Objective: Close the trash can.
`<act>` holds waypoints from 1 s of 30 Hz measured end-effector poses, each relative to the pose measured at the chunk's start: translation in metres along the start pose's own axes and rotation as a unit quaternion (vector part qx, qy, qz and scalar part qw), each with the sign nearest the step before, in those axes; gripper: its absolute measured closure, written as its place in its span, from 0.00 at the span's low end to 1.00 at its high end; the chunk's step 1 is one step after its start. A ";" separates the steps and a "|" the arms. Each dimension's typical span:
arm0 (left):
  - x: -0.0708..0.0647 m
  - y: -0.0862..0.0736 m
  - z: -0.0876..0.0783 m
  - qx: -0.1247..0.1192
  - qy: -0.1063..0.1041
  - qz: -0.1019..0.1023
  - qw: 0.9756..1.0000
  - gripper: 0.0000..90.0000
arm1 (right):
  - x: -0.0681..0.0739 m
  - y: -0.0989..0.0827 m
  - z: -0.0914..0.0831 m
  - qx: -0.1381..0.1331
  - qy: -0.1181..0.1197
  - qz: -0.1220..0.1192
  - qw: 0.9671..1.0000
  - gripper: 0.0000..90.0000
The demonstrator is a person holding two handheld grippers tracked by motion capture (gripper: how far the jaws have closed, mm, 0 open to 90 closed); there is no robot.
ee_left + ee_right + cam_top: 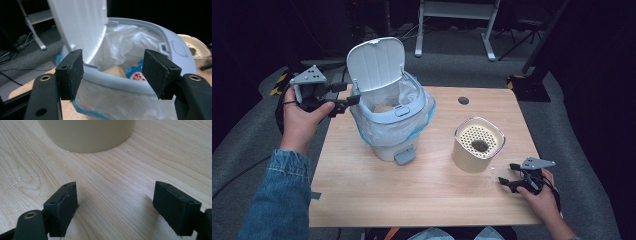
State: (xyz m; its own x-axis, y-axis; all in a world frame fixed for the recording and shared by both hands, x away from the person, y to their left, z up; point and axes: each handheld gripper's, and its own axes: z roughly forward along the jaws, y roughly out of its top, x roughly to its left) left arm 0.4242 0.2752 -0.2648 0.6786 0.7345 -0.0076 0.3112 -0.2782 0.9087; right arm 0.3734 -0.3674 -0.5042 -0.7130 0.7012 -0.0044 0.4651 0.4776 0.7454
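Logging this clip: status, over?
Left gripper open at bin rim; right gripper open, low over table. Lid up. Beige container untouched.

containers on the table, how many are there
2. The white bin, lid up and lined with a plastic bag, stands left of centre by the left tool. The cream canister with a perforated top stands right, near the right tool.

Wooden table [422,195], lidded bin [389,107] with plastic liner, perforated beige container [478,145]
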 end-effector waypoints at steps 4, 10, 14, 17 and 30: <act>0.006 0.006 0.006 0.016 0.030 0.000 0.999 0.35 | 0.000 0.000 0.000 0.000 0.000 0.000 1.000 0.22; 0.017 0.013 0.014 0.020 0.049 -0.013 0.999 0.35 | 0.000 0.000 0.000 0.000 0.000 0.000 1.000 0.23; 0.018 0.020 0.019 0.018 0.046 -0.009 0.999 0.35 | 0.000 0.000 0.000 0.000 0.000 -0.001 1.000 0.23; 0.018 0.023 0.021 0.018 0.050 -0.002 0.999 0.35 | 0.000 0.000 0.000 -0.001 0.001 -0.002 1.000 0.24; 0.011 0.037 0.020 -0.006 0.033 0.004 0.999 0.36 | 0.000 0.000 0.000 -0.002 0.004 -0.003 1.000 0.25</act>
State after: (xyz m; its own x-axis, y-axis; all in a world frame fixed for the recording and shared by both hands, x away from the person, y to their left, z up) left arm 0.4568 0.2607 -0.2400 0.6358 0.7714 0.0261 0.2974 -0.2761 0.9140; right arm 0.3728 -0.3674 -0.5041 -0.7198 0.6941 -0.0042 0.4586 0.4801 0.7478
